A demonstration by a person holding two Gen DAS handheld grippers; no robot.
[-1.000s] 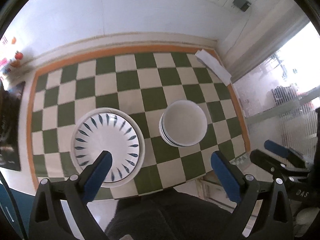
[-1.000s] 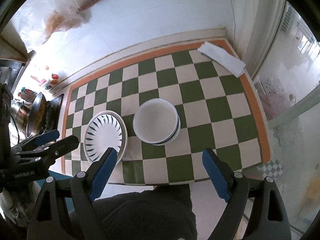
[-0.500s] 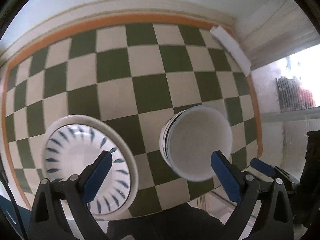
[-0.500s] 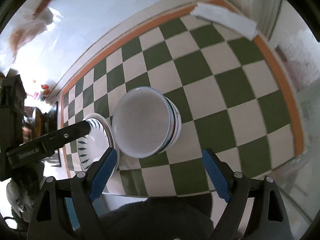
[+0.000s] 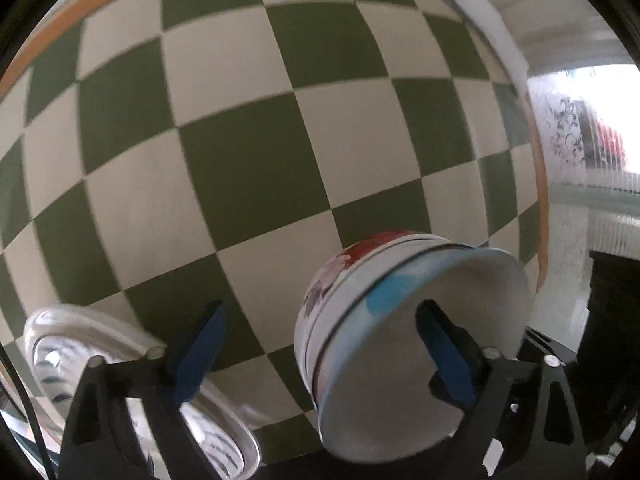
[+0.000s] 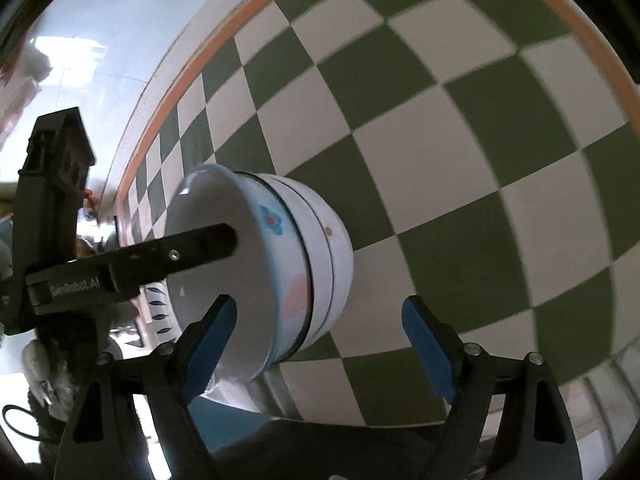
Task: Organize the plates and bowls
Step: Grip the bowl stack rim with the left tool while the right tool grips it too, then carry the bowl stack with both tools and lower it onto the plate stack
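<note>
A stack of white bowls [image 5: 360,320] with red and blue flower prints stands on the green-and-white checked table [image 5: 248,168]. My left gripper [image 5: 320,344] is open and straddles the near left wall of the stack, its right finger inside the top bowl. My right gripper [image 6: 320,340] is open and straddles the stack's [image 6: 296,264] right wall. The left gripper's finger shows in the right wrist view [image 6: 180,256] over the bowl mouth. A white plate with dark leaf marks [image 5: 100,368] lies left of the bowls, under my left finger.
A folded white cloth [image 5: 476,20] lies at the table's far right corner. An orange band [image 6: 592,40] edges the table. The wall stands behind, a window area to the right. Kitchen things show blurred at far left in the right wrist view.
Both grippers have dropped down close to the table and to the bowl stack. The bowls and plate now fill the lower part of each view. Both grippers stay open.
</note>
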